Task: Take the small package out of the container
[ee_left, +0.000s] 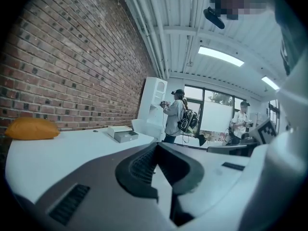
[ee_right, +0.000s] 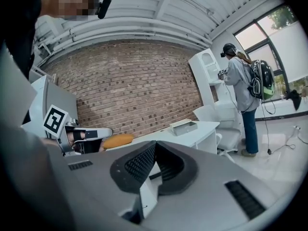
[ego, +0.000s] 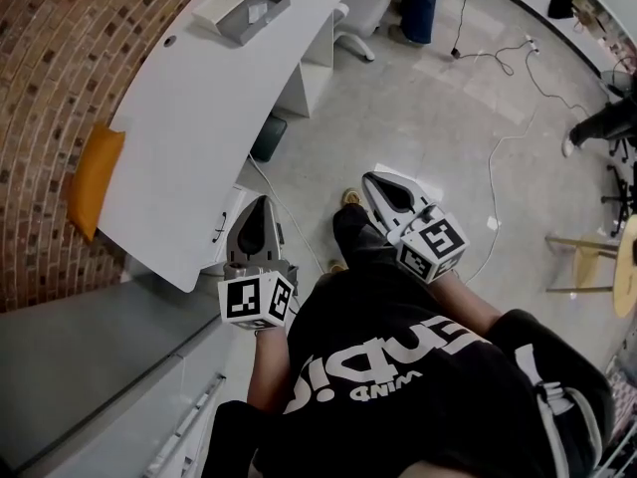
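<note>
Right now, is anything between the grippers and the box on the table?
Nothing visible. The grey container sits at the far end of the white table; only bare tabletop and floor lie between it and the left gripper or right gripper. The orange cushion lies aside.

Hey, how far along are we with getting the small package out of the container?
Done: nothing yet; the container sits untouched at the far end of the white desk. In hand: nothing; the left hand-held gripper and right hand-held gripper are both shut and empty, well short of it. Left: reach the container, grip what looks like the package inside, lift it out.
</note>
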